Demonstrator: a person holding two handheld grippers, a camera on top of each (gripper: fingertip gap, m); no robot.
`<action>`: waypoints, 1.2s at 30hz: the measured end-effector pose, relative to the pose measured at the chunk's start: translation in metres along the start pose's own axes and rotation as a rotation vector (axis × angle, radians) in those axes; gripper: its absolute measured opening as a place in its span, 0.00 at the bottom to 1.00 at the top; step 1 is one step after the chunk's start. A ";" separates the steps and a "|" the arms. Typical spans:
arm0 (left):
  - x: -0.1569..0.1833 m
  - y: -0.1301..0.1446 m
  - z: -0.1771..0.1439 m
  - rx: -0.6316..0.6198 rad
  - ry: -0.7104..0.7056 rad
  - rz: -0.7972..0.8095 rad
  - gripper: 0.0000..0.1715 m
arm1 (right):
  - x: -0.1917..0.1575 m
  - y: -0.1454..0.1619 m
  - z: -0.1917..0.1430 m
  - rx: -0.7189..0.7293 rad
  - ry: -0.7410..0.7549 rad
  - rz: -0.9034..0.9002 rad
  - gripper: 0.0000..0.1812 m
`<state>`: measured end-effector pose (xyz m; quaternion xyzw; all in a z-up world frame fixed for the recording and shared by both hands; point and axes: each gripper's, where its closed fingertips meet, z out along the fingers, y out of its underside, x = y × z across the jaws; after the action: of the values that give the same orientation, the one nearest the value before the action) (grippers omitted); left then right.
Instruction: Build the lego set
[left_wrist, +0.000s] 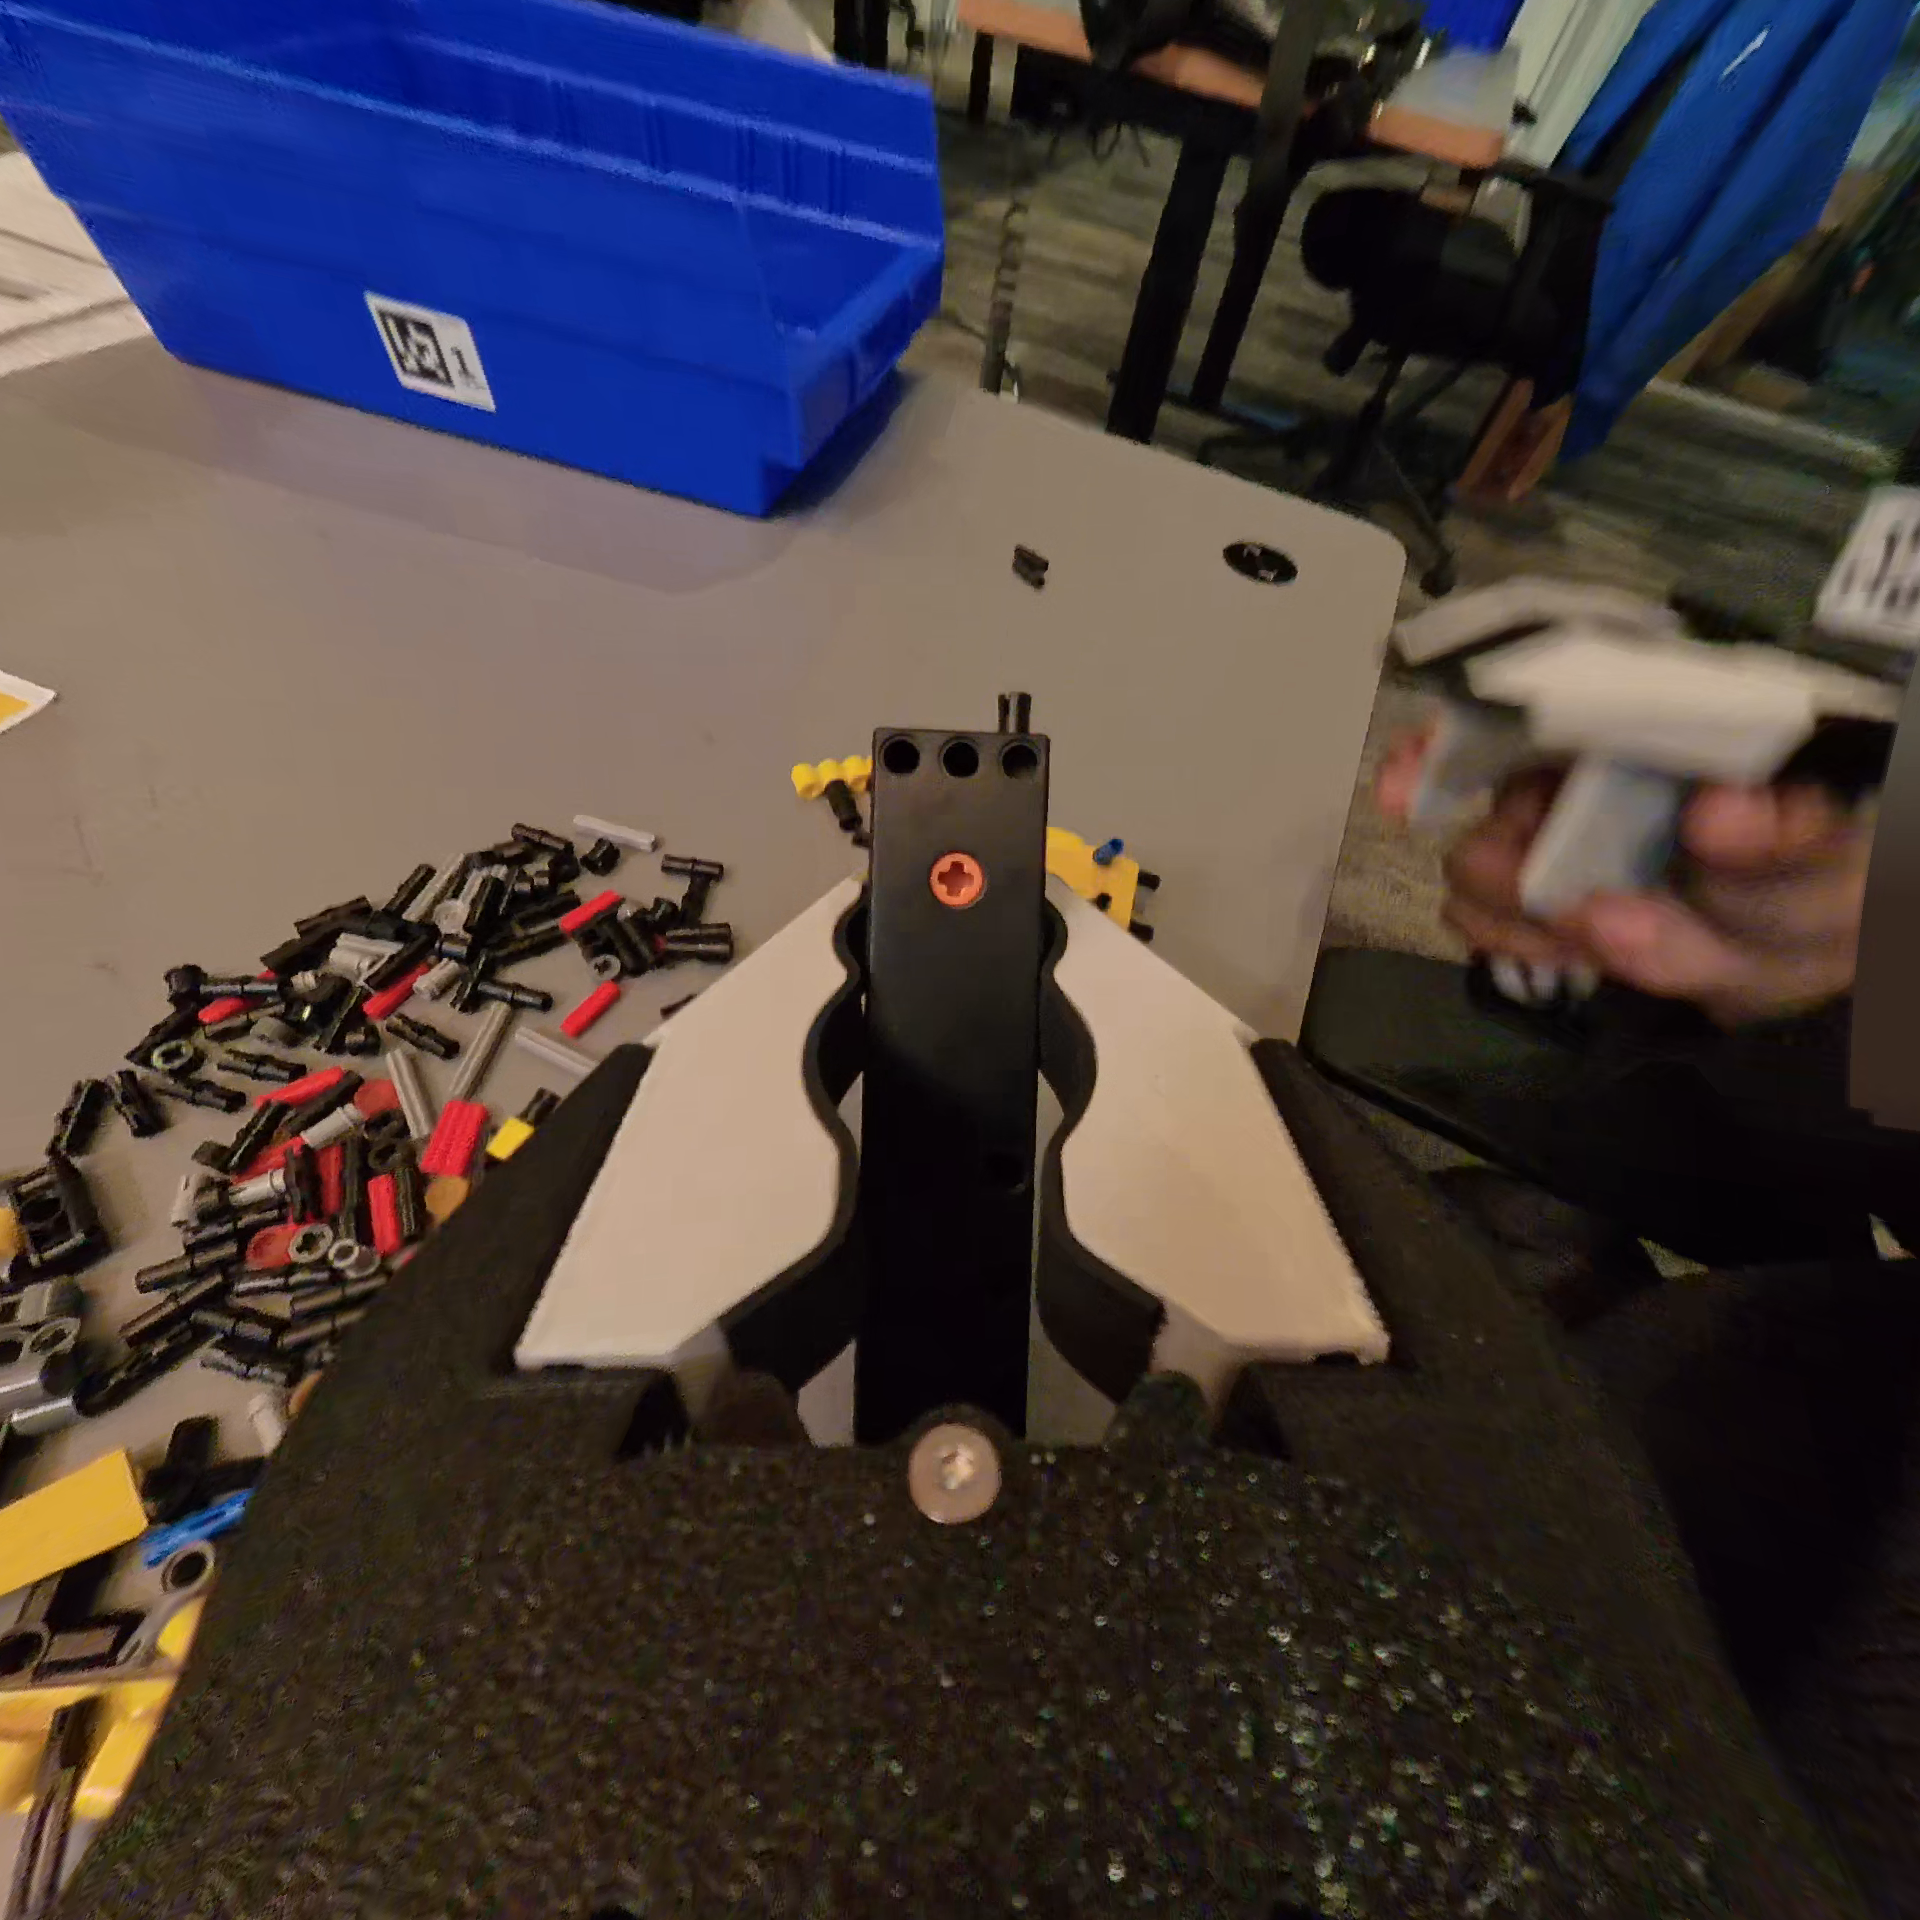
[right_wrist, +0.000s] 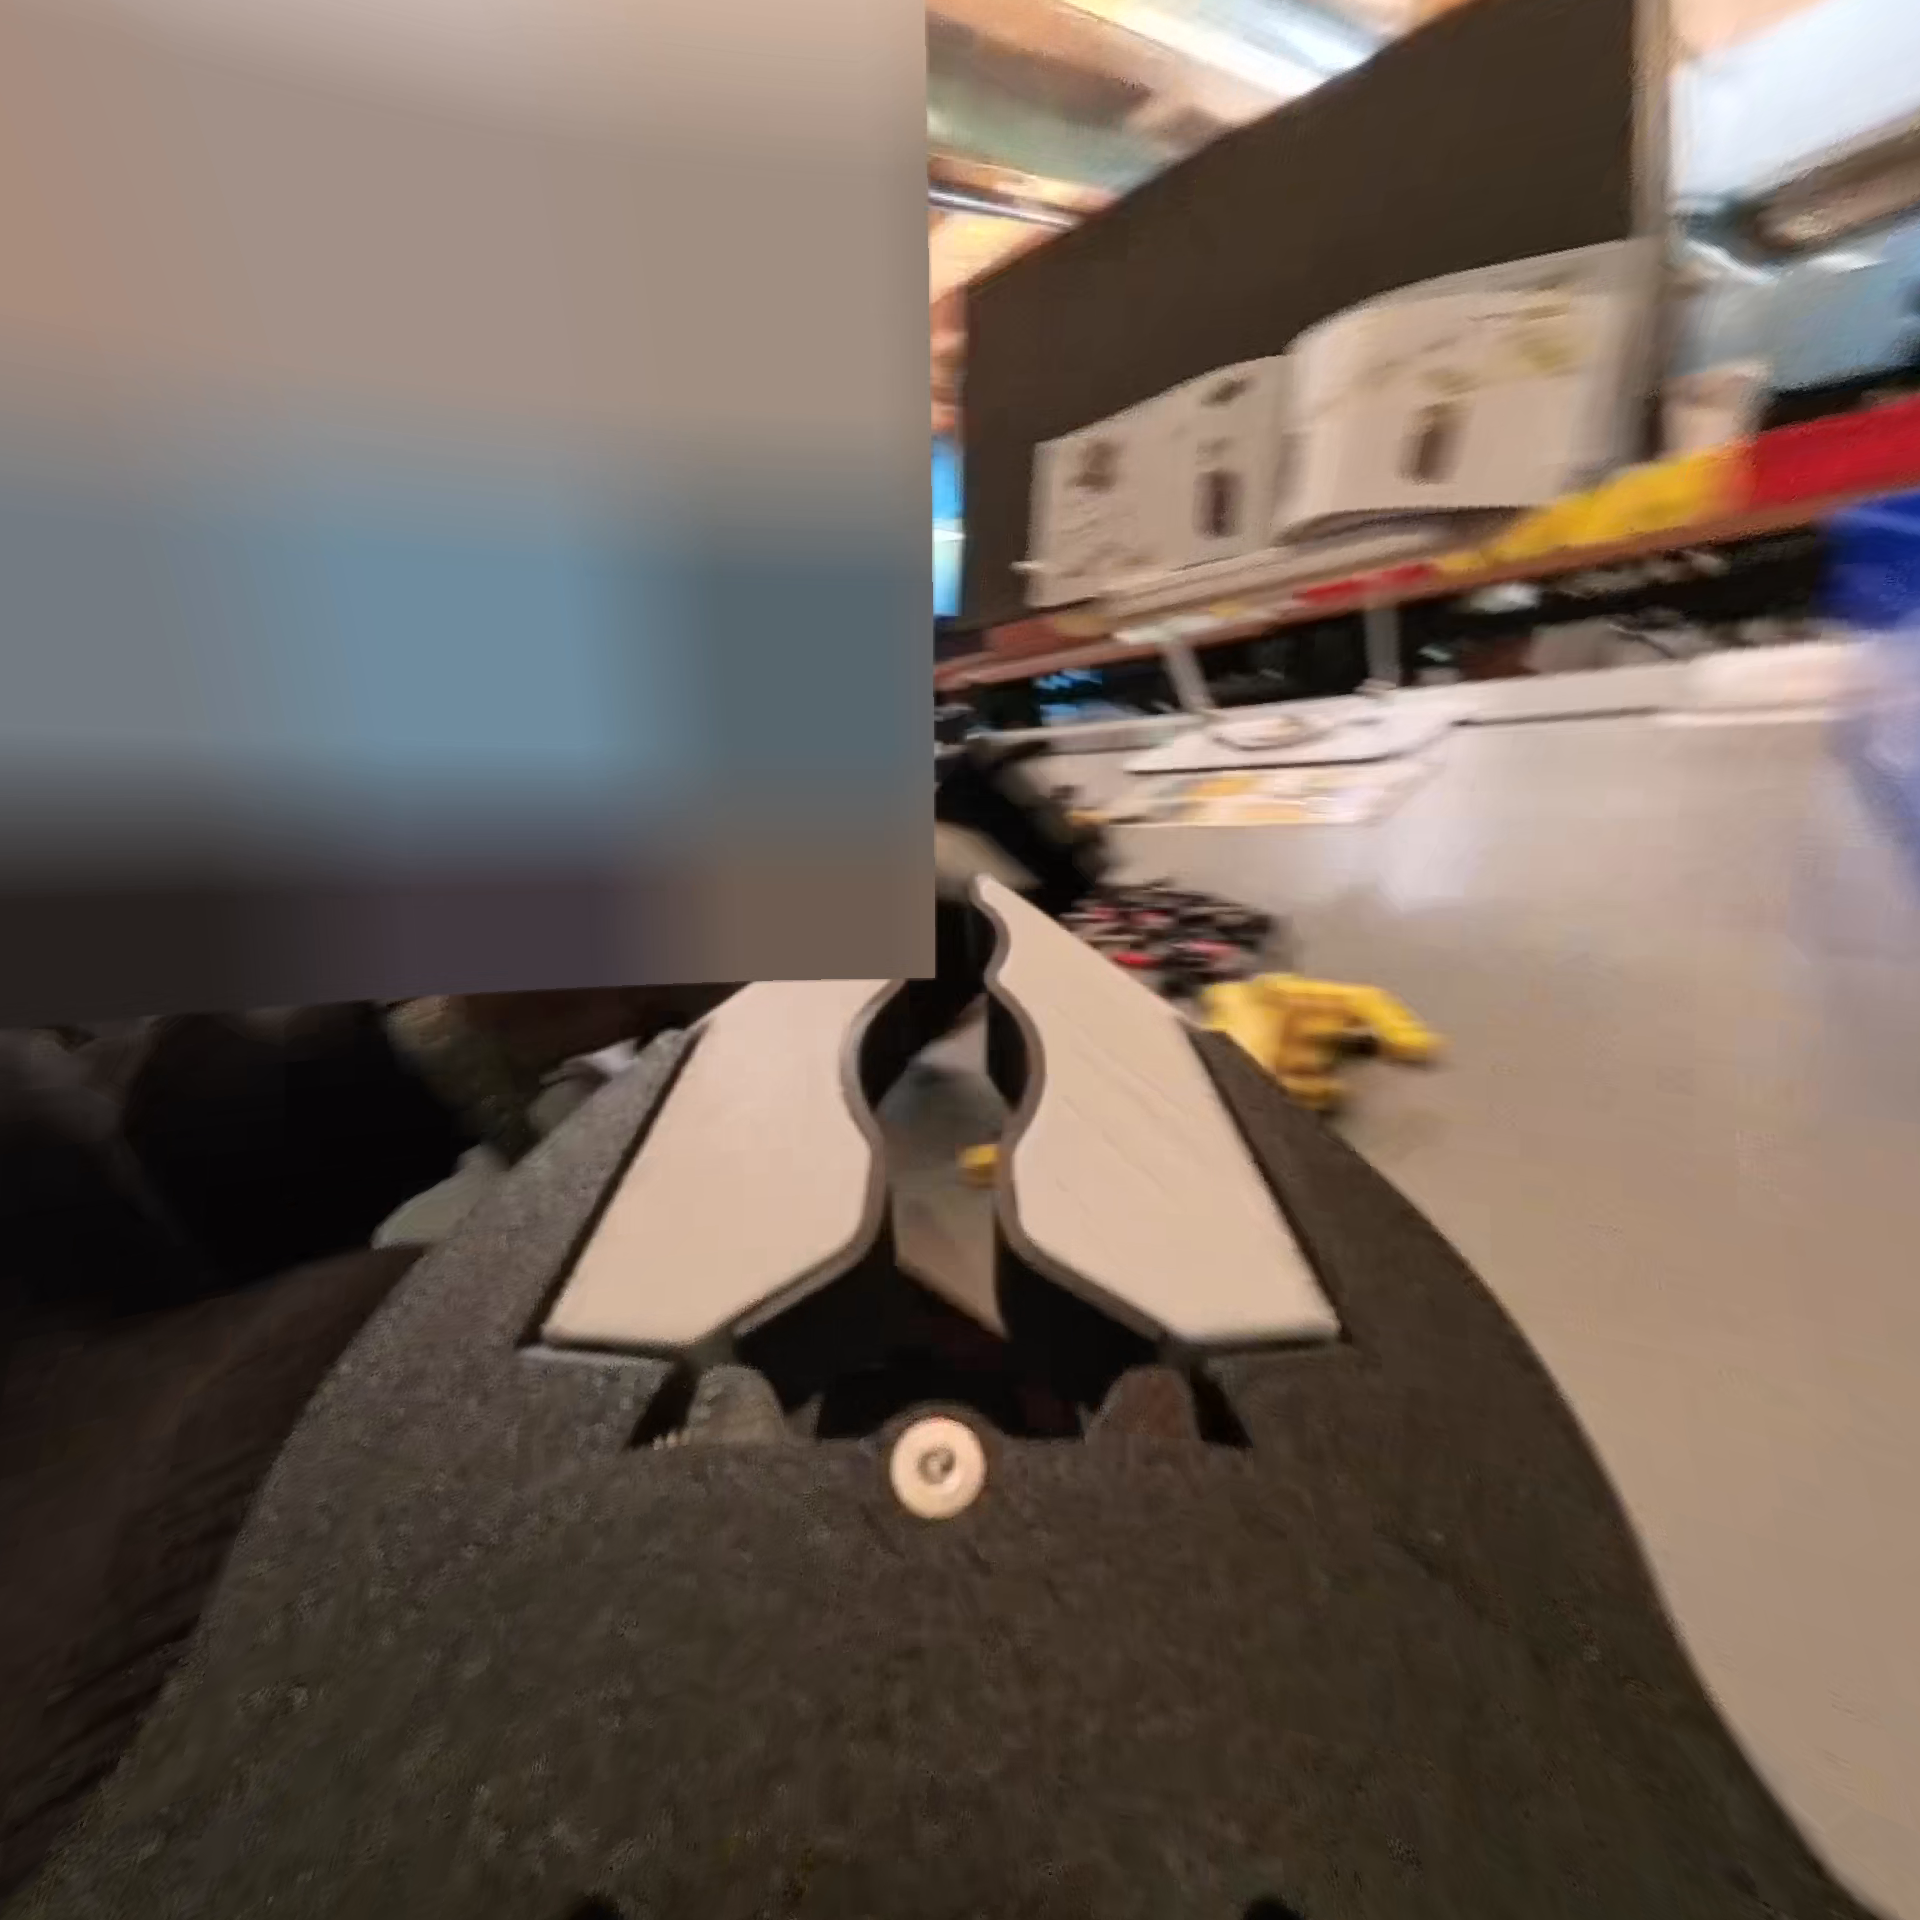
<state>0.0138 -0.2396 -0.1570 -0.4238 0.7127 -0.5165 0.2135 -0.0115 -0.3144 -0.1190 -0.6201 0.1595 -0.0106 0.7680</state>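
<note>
Left gripper (left_wrist: 954, 925) has its jaws clamped on a long black beam (left_wrist: 954, 1039), a flat bar with three holes across its far end and an orange pin (left_wrist: 957, 880) set in its face. The beam points toward twelve o'clock, above the grey worktop (left_wrist: 520, 644).

At nine o'clock of the beam lies a scattered heap of small black, red and grey pins (left_wrist: 343, 1070). Just behind the beam, at about one o'clock, sits a yellow assembly (left_wrist: 1091, 868), partly hidden. At eleven o'clock, far back, stands a blue bin (left_wrist: 499, 239).

At three o'clock, off the worktop edge, a hand (left_wrist: 1662, 914) holds the right gripper (left_wrist: 1423, 639), heavily blurred.

In the right wrist view, the right gripper (right_wrist: 945, 997) shows jaws nearly together with a narrow gap; whether anything sits between them, I cannot tell. The yellow assembly (right_wrist: 1320, 1023) lies at one o'clock.
</note>
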 end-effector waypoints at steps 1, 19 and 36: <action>0.000 0.003 0.000 -0.021 -0.003 0.003 0.16 | 0.025 -0.010 -0.004 -0.030 0.063 -0.001 0.08; 0.000 0.011 -0.022 -0.073 -0.014 0.037 0.16 | 0.191 0.073 0.093 -0.861 0.350 -0.251 0.40; -0.001 0.014 -0.021 -0.038 0.002 0.017 0.16 | 0.188 0.074 0.074 -0.876 0.345 -0.179 0.42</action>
<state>-0.0068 -0.2256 -0.1623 -0.4211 0.7262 -0.5014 0.2095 0.1727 -0.2677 -0.2201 -0.8859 0.2202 -0.1111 0.3928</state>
